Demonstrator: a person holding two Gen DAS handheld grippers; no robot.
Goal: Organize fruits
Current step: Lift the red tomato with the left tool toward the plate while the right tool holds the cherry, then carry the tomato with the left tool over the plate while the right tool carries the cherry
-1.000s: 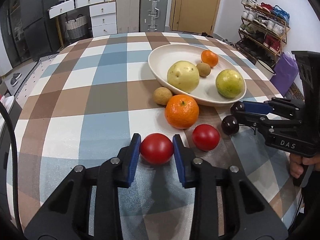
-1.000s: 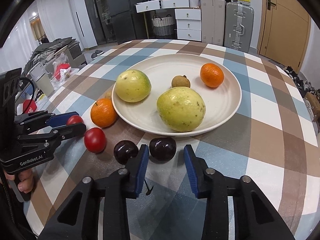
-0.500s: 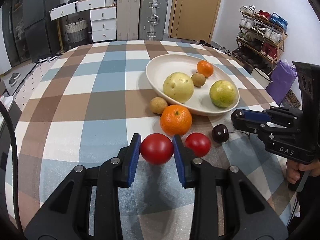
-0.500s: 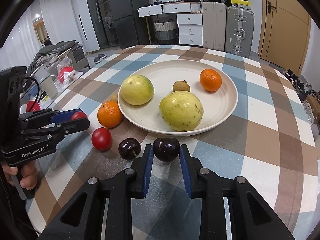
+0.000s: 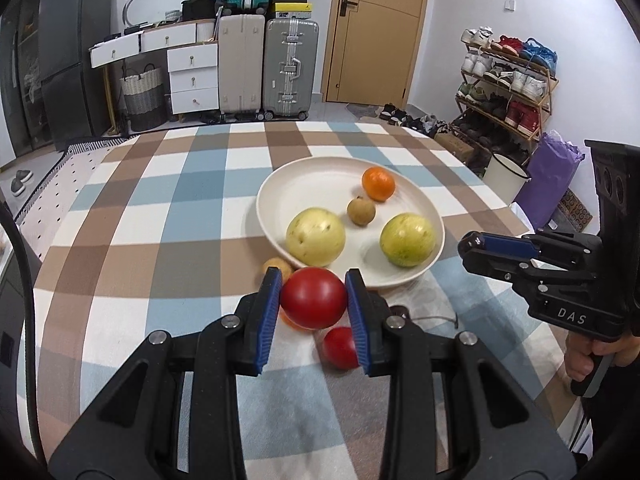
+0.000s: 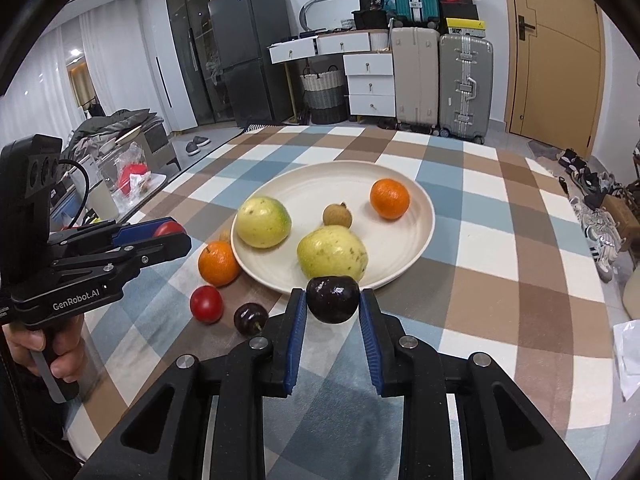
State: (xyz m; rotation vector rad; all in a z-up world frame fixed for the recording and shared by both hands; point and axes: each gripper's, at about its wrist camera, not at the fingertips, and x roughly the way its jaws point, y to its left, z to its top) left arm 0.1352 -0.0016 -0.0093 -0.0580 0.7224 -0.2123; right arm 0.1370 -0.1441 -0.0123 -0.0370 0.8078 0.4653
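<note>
My left gripper (image 5: 313, 300) is shut on a red tomato (image 5: 313, 298) and holds it above the checked tablecloth, just short of the cream plate (image 5: 280, 184). My right gripper (image 6: 333, 304) is shut on a dark plum (image 6: 333, 299), lifted near the plate's (image 6: 304, 184) front rim. In the plate lie two yellow-green guavas (image 6: 262, 222) (image 6: 332, 254), a small orange (image 6: 389, 198) and a brown longan (image 6: 337, 215). On the cloth lie an orange (image 6: 218, 263), a second tomato (image 6: 206, 304) and a second plum (image 6: 250, 318). A longan (image 5: 277, 267) sits by the plate, partly hidden.
The round table carries a checked cloth (image 5: 160, 208). Beyond its far edge stand suitcases (image 5: 290, 68), white drawers and a door. A shoe rack (image 5: 508, 80) and a purple bag (image 5: 554, 176) are on the right. A person's hand (image 6: 48, 344) grips the left gripper's handle.
The right gripper's jaws closed on the dark plum. Both grippers have risen off the cloth with their fruit and tilted up, so the plate now sits lower and farther in view.
</note>
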